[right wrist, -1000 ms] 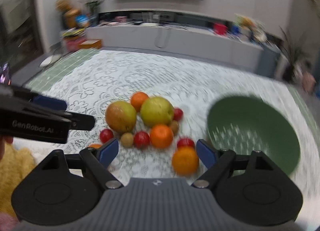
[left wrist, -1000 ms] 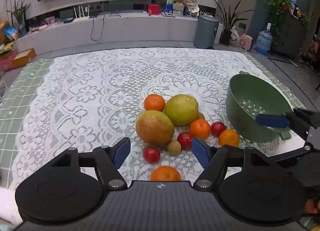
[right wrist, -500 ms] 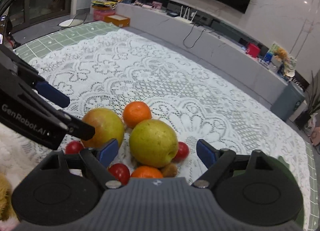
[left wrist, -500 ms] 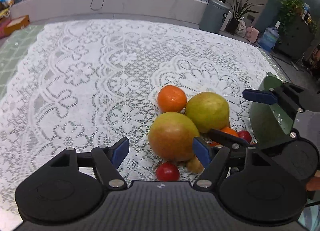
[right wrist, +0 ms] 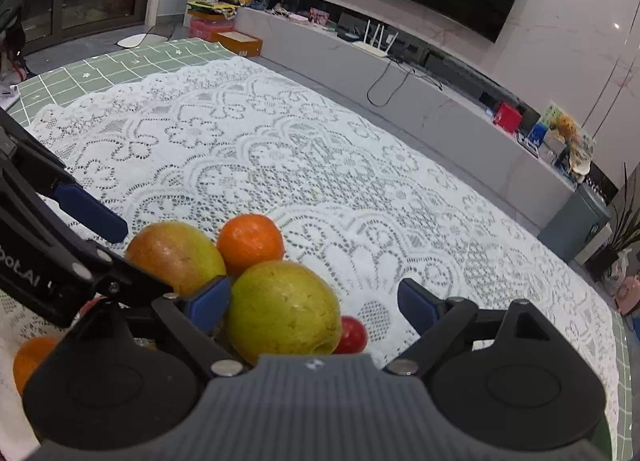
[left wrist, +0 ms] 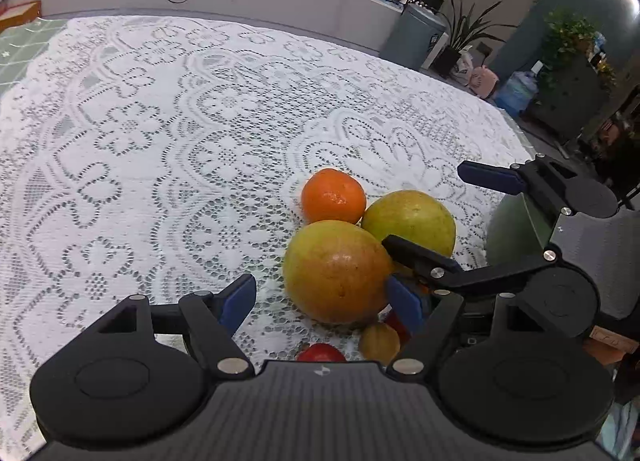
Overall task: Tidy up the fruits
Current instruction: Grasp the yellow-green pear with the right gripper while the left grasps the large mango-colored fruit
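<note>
Both tools dropped closer to fruit; green colander (left wrist: 516, 221) mostly hidden.

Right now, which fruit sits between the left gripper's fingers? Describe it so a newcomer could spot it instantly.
On the white lace tablecloth lies one cluster of fruit. At its near left edge is the large mango, between the fingers of the left gripper, whose jaws are opening. Its orange-red blush sets it apart from the all-green mango and the small round orange behind it.
</note>
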Available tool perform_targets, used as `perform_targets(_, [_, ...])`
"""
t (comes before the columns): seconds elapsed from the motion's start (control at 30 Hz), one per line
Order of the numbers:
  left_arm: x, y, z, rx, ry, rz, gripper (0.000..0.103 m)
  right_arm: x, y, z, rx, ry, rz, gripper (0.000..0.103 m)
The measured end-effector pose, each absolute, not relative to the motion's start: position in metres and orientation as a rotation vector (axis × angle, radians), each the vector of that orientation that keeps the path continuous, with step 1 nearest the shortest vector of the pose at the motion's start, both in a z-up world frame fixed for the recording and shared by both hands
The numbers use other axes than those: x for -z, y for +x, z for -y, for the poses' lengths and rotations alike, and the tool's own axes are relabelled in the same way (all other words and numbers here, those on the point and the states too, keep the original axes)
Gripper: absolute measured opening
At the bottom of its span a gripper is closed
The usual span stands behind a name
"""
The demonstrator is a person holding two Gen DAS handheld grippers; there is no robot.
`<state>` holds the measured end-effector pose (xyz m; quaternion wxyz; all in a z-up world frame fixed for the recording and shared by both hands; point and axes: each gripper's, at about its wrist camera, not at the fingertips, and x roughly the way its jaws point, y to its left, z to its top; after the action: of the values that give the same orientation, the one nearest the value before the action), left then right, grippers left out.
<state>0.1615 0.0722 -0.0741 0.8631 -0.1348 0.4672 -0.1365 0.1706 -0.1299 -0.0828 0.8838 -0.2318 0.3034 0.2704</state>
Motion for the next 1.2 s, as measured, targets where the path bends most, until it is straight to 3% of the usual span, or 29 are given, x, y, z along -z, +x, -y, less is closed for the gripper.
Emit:
perform_targets(0.13, [0.080,0.164,-0.075,0.319,-0.334,-0.991,0.083,0.084,0.169,0.128,-0.562,-0.499,-0.603,0.086])
perform_targets(0.4, [0.087,0.166,-0.076,0.333,-0.386,-1.002,0.083,0.085,0.164,0.127,-0.580,-0.524,-0.579,0.082])
perform_targets(0.53, [0.085,0.165,-0.075,0.335,-0.376,-0.988,0.083,0.082,0.164,0.132,-0.591,-0.491,-0.633,0.077])
perform_targets(1.0, [0.098,0.171,-0.084,0.327,-0.527,-0.998,0.085,0.087,0.183,0.148,-0.607,-0.278,-0.787,0.077])
perform_targets(1.2, [0.098,0.173,-0.082,0.318,-0.519,-0.981,0.085,0.087,0.184,0.148,-0.632,-0.238,-0.811,0.062])
